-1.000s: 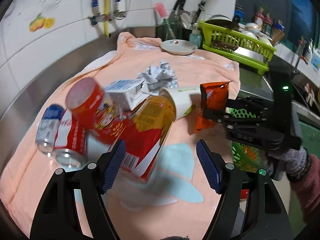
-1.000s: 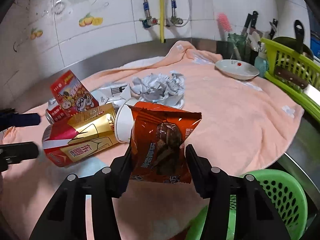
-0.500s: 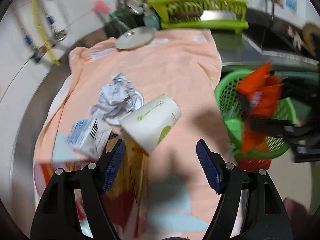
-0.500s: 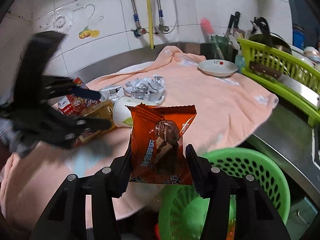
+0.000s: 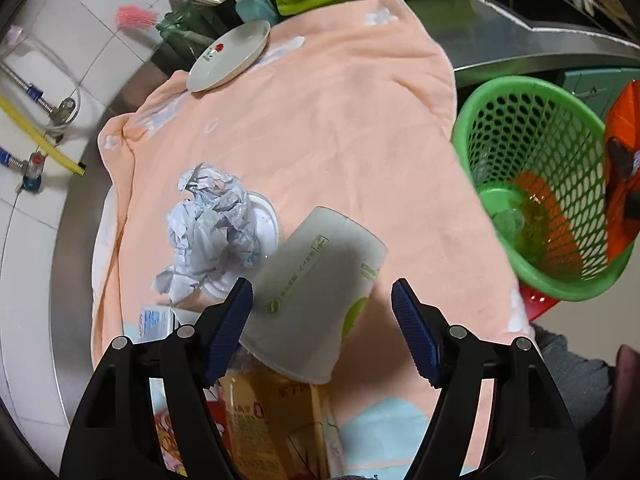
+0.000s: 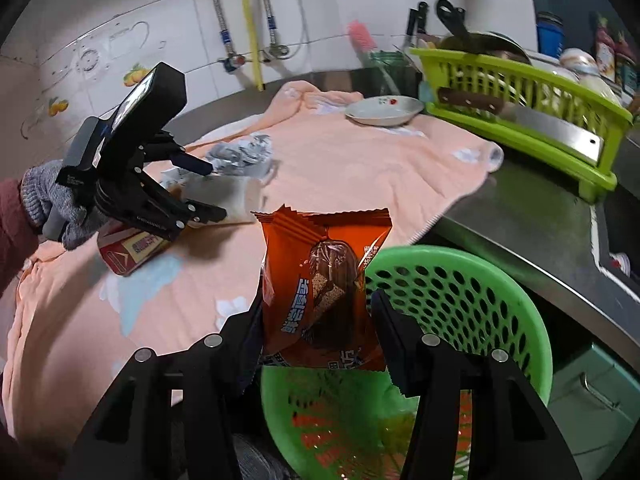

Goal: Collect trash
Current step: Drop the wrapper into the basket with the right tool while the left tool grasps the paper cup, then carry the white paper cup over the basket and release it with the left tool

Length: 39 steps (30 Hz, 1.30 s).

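Observation:
My right gripper (image 6: pixel 318 312) is shut on an orange snack wrapper (image 6: pixel 324 280) and holds it above the green mesh basket (image 6: pixel 472 280). The wrapper also shows in the left wrist view (image 5: pixel 622 176) at the basket's (image 5: pixel 532 140) right rim. My left gripper (image 5: pixel 322 320) is open, its fingers on either side of a white paper cup (image 5: pixel 316 296) lying on its side on the peach towel (image 5: pixel 320 112). Crumpled paper (image 5: pixel 212 216) lies on a white lid left of the cup. A gold-and-red can (image 5: pixel 272 420) lies under the gripper. The left gripper (image 6: pixel 200 192) also shows in the right wrist view.
A white dish (image 5: pixel 230 56) sits at the towel's far end. A lime dish rack (image 6: pixel 520 100) with a cleaver stands on the steel counter at right. A small blue-and-white carton (image 5: pixel 154 320) lies left of the cup. Pipes run along the tiled wall (image 6: pixel 248 20).
My right gripper carried the wrapper from over the towel to above the basket. My left gripper swung from the cans toward the paper cup, which now lies between its open fingers.

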{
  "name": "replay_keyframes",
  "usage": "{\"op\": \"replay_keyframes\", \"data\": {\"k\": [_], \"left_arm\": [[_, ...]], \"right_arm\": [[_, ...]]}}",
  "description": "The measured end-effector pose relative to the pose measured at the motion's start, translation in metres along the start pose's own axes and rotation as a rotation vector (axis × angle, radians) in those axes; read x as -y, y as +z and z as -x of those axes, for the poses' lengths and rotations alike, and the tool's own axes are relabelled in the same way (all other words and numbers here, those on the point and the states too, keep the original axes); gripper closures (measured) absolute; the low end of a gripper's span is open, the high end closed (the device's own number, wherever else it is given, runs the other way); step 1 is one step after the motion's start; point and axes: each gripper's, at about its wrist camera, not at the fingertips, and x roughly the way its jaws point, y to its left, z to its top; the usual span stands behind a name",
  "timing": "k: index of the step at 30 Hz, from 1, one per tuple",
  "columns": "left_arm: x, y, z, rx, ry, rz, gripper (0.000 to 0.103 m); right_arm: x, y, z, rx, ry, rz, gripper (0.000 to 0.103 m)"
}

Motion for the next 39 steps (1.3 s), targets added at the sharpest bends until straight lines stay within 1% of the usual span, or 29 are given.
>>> {"op": "replay_keyframes", "data": {"k": [3,5,9,14,18,21,22,27,30,33,36,38,39], "left_arm": [[-0.004,0.004,-0.006,-0.018,0.008,-0.009,0.032],[-0.003,0.005,-0.011,-0.031,0.028,-0.033,0.032],[-0.001,0.006,-0.015,-0.043,0.038,-0.070,0.032],[0.001,0.007,-0.020,-0.057,0.061,-0.085,0.031],[0.005,0.007,-0.026,-0.069,0.102,-0.122,0.031],[0.005,0.010,-0.031,-0.079,0.119,-0.129,0.031],[0.005,0.011,-0.033,-0.081,0.129,-0.132,0.034],[0.005,0.012,-0.034,-0.068,0.149,-0.113,0.037],[0.003,0.015,-0.027,-0.038,0.151,-0.083,0.038],[-0.001,0.018,-0.015,0.000,0.123,-0.031,0.039],[-0.005,0.019,-0.003,0.037,0.093,0.027,0.039],[-0.005,0.019,0.005,0.063,0.072,0.054,0.039],[-0.004,0.018,0.010,0.078,0.060,0.065,0.039]], "right_arm": [[0.008,-0.004,0.000,-0.008,-0.007,-0.012,0.053],[0.012,-0.008,0.000,-0.015,-0.013,-0.020,0.053],[0.020,-0.015,0.000,-0.030,-0.018,-0.038,0.053],[0.034,-0.022,-0.002,-0.060,-0.036,-0.074,0.053],[0.043,-0.028,0.001,-0.078,-0.070,-0.083,0.053],[0.051,-0.031,-0.001,-0.107,-0.087,-0.106,0.053],[0.054,-0.033,-0.002,-0.114,-0.096,-0.113,0.053],[0.065,-0.041,-0.009,-0.157,-0.121,-0.148,0.053],[0.068,-0.044,-0.014,-0.174,-0.143,-0.163,0.053],[0.070,-0.048,-0.020,-0.194,-0.131,-0.187,0.053],[0.070,-0.049,-0.026,-0.203,-0.127,-0.192,0.047],[0.070,-0.049,-0.027,-0.197,-0.129,-0.202,0.038],[0.070,-0.049,-0.027,-0.190,-0.121,-0.207,0.037]]}}
